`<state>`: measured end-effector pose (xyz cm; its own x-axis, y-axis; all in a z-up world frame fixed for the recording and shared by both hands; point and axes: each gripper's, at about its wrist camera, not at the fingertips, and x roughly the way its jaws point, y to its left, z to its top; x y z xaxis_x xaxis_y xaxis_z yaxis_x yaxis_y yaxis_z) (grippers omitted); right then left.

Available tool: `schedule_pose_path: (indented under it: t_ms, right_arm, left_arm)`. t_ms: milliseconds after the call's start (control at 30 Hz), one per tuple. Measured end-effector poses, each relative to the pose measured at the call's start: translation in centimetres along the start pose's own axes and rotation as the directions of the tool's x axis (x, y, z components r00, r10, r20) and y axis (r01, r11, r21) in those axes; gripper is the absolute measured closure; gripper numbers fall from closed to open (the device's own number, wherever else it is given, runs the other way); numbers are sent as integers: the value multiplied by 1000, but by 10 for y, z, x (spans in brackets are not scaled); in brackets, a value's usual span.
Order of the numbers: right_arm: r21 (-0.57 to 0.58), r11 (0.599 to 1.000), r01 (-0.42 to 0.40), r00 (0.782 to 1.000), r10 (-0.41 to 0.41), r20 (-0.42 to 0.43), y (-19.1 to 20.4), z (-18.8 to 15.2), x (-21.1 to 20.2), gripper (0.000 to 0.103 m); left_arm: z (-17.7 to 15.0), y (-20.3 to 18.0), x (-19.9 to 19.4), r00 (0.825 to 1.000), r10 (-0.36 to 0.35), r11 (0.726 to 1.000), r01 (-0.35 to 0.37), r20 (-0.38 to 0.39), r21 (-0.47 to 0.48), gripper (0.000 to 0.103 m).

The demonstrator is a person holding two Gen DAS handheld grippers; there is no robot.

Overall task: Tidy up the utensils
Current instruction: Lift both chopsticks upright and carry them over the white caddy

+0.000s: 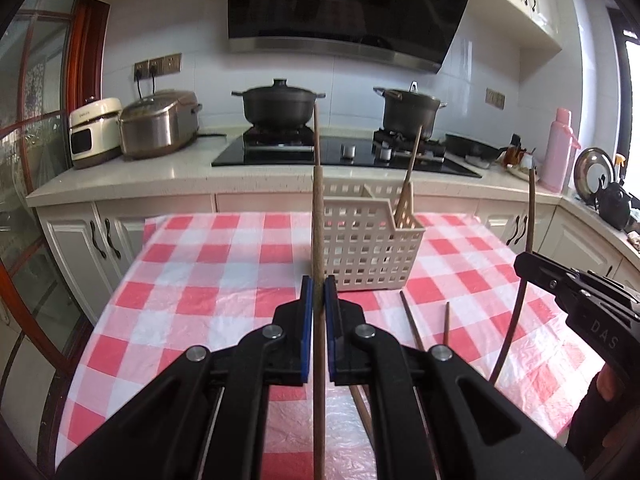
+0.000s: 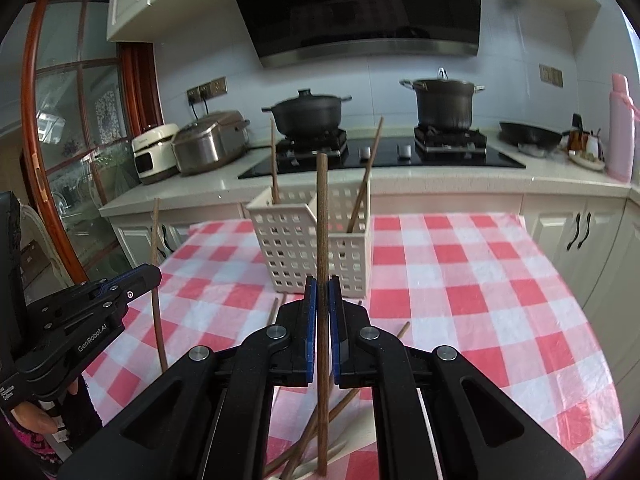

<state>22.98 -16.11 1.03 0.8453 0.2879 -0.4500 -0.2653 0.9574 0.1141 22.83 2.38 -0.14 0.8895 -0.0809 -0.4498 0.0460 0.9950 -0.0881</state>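
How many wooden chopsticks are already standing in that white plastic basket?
2. One brown wooden chopstick stands in the left compartment of the white perforated plastic basket; another leans in the right compartment. Anything shorter inside would be hidden by the walls.

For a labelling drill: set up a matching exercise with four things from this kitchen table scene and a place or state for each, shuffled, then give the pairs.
Things:
1. left gripper
2. white basket
3. black lidded pot
4. pink bottle

Places or states:
A. on the stove burner
B. on the checked tablecloth, chopsticks standing in it
C. shut on an upright chopstick
D. on the counter, right of the stove

Pairs: 1-C, 2-B, 3-A, 4-D
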Motion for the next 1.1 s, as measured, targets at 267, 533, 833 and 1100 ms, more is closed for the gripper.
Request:
schedule_pose_path:
  t_ms: [267,533,833,1100]
  right_arm:
    - [-20,1000,4,999,-3,48,9,8,-18,97]
    - [-39,999,1,997,2,76,13,18,-22,97]
    - [-45,999,-17,994,22,106,10,51,-14,97]
    - [-40,999,-20,994,25,110,0,84,8,97]
  left_arm:
    - [8,-1,-24,998,-4,1000,3,55,15,97]
    - [19,-5,-30,997,-8,999,6,82,35,97]
    - [53,-14,-26,994,-58,996,51,93,74,97]
    - [98,-11,-8,993,-75,996,70,94,55,97]
